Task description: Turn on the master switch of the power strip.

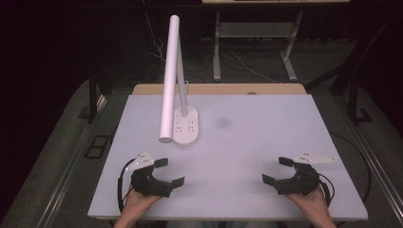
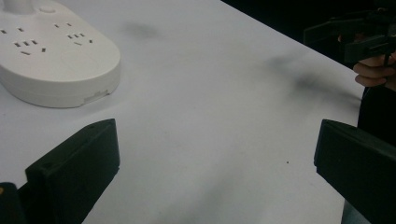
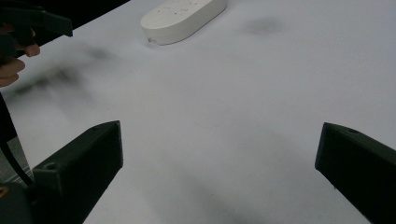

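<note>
— So where does it stand?

— Both grippers rest at the near edge of the desk [image 1: 266, 118], left gripper [image 1: 172, 172] at the near left, right gripper [image 1: 275, 170] at the near right, each with jaws spread wide and nothing between them. The lamp [image 1: 170, 80] stands left of centre, toward the far side, well apart from both. Its base [image 1: 186, 126] carries sockets, and the long head leans out over the desk toward the near side.

— What could go wrong?

— I'd guess the head is the hazard. It overhangs the path from the left gripper to the base, so a high reach could knock it and swing or tip the lamp.

— And the base?

— It looks smooth and rounded. Jaws closing on its edge might slip, or push it along the desk instead of gripping.
</note>
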The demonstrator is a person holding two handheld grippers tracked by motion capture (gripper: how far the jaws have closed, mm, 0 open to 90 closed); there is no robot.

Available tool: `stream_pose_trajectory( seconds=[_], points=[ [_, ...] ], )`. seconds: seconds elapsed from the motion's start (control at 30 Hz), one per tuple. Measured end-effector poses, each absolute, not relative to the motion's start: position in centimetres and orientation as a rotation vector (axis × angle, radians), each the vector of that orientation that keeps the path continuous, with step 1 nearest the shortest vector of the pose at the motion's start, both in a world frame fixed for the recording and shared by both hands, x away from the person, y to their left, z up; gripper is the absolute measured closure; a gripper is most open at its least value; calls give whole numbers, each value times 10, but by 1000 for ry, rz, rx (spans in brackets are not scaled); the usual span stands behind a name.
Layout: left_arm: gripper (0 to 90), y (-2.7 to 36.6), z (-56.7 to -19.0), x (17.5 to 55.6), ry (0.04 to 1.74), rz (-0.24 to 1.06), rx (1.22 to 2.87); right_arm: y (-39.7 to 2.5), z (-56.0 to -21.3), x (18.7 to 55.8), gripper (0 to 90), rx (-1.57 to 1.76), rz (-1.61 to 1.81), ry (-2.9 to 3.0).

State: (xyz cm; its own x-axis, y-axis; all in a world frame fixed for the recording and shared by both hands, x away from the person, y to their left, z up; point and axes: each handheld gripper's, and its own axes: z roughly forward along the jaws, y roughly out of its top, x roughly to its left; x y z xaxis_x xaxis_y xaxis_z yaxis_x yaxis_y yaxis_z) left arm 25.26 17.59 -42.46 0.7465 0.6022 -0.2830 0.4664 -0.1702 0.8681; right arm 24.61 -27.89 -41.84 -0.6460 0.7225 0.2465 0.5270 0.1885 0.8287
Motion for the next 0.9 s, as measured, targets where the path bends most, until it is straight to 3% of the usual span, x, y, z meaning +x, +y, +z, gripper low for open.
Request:
stream_pose_trajectory(
  seconds=[0.9],
  points=[
    [0, 176, -422, 254, 810, 105, 1849, -282, -417, 244, 3, 1215, 1410, 2334]
  ],
)
